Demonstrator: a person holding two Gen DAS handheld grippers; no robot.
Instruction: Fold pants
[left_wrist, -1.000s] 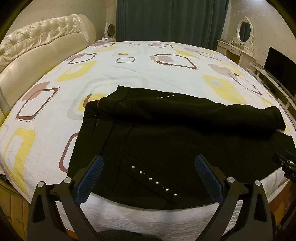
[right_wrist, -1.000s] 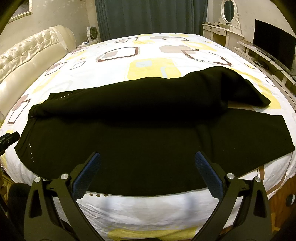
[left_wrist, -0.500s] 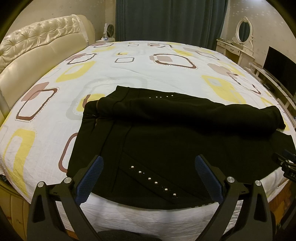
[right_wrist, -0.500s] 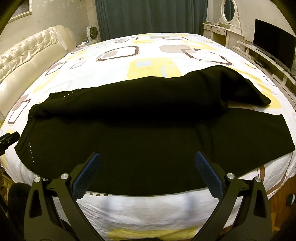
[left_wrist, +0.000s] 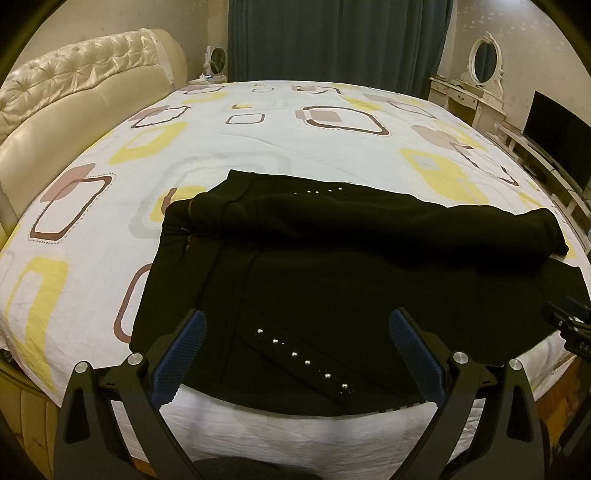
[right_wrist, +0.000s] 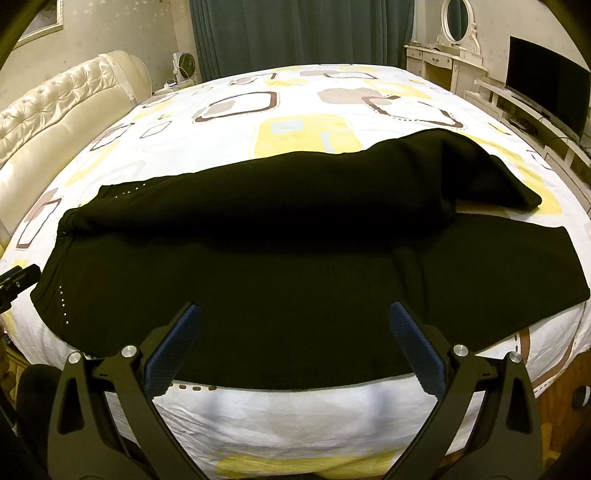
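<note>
Black pants (left_wrist: 332, 266) lie across the near edge of the bed, waist to the left, legs running right. The far leg is bunched in a loose roll over the near one. They also show in the right wrist view (right_wrist: 280, 258). A row of silver studs (left_wrist: 303, 356) marks the near hip. My left gripper (left_wrist: 295, 350) is open and empty, just above the waist end near the bed's front edge. My right gripper (right_wrist: 291, 343) is open and empty over the near leg's front edge.
The bed (left_wrist: 295, 133) has a white cover with yellow and brown squares. A cream tufted headboard (left_wrist: 74, 92) stands at left. A dresser with mirror (left_wrist: 480, 92) and a TV (left_wrist: 557, 140) line the right wall. Dark curtains (left_wrist: 332, 37) hang behind.
</note>
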